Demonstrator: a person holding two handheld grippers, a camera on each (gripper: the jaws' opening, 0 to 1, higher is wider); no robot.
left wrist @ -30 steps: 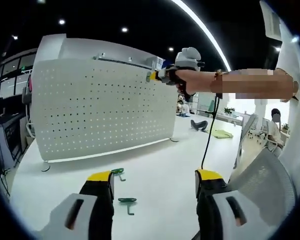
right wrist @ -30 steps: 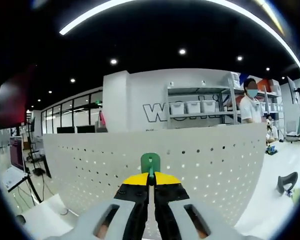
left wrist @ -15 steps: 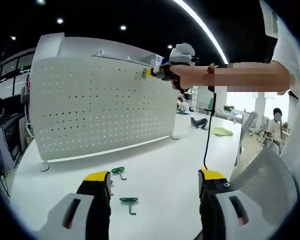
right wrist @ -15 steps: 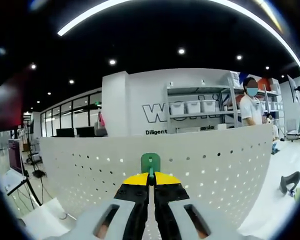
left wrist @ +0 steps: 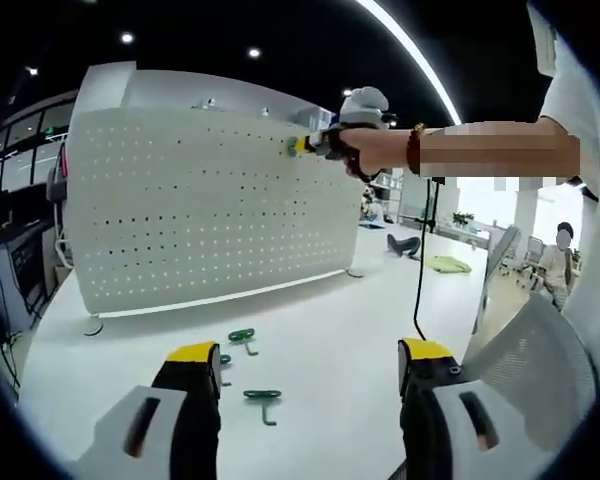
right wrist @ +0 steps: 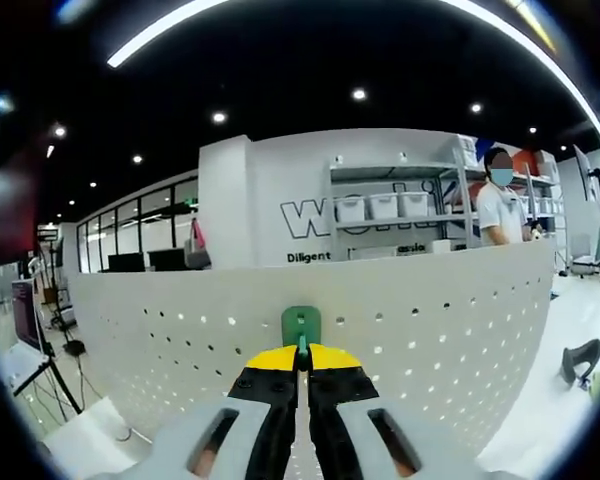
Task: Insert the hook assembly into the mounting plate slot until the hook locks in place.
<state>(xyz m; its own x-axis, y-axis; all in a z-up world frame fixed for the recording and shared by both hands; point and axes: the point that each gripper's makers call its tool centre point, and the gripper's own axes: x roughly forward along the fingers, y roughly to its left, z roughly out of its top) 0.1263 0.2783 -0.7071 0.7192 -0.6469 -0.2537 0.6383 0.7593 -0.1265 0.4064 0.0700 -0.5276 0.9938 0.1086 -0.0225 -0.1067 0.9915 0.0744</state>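
In the left gripper view we see a white desk [left wrist: 310, 330] carrying an upright white pegboard [left wrist: 200, 210], which stands on small feet and fills the left and middle of the scene. Two green hooks lie loose on the desk in front of the board: one [left wrist: 243, 338] nearer the board, the other [left wrist: 262, 398] closer to us, between the jaws of the left tool [left wrist: 305, 365]. Those yellow-tipped jaws are spread wide apart and hold nothing. Toward the upper right, the right tool [left wrist: 312, 146] reaches in on a person's arm [left wrist: 480, 160] and meets the upper right part of the board, with a small green piece at its tip against the panel. A black cable [left wrist: 420, 255] hangs down from that arm. At the far right edge a grey mesh chair back [left wrist: 525, 360] is near us.

In the right gripper view we see the pegboard [right wrist: 160, 340] spanning the frame behind the right tool [right wrist: 301, 358]. Its jaws are pressed together and pinch the green hook [right wrist: 301, 324], whose rounded flat tab stands upright just above the yellow tips, in front of the perforated panel. Whether the hook already sits in a hole we cannot tell. Behind the board on the right, shelves [right wrist: 400, 215] hold white bins.
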